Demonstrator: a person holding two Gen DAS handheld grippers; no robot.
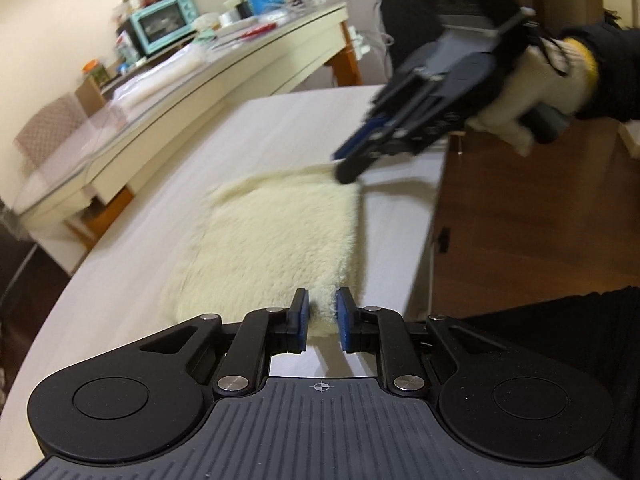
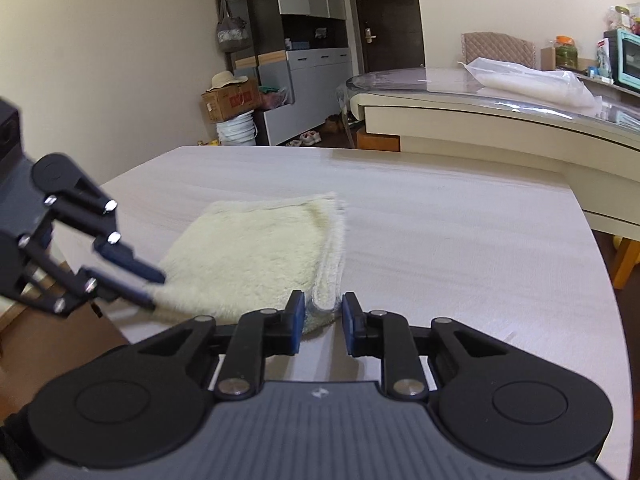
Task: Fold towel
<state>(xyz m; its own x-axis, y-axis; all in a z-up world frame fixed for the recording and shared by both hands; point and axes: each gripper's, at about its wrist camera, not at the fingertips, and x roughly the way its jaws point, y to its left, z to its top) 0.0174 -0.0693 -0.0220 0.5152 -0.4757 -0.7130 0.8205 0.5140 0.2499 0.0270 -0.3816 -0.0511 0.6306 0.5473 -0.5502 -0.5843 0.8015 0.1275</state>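
Cream fleece fills the gap between our left hand-held gripper [image 1: 322,315] pads: we pinch one near corner of the towel [image 1: 276,248] there, jaws narrowed onto the pile. Our right hand-held gripper [image 2: 322,317] sits at the other near corner, where the layered edge lies between its pads; the left pad touches the cloth, but a gap shows at the right pad, so we judge this grasp not yet tight. In the left wrist view that gripper's tips meet the towel's corner by the tabletop [image 1: 120,300] edge.

The towel lies flat on the pale wooden tabletop, already doubled, stretching away from both grippers toward the far side. Its near edge runs between our two grippers, both equally close to it. We judge the coming fold must carry this near edge forward, over onto the far edge.
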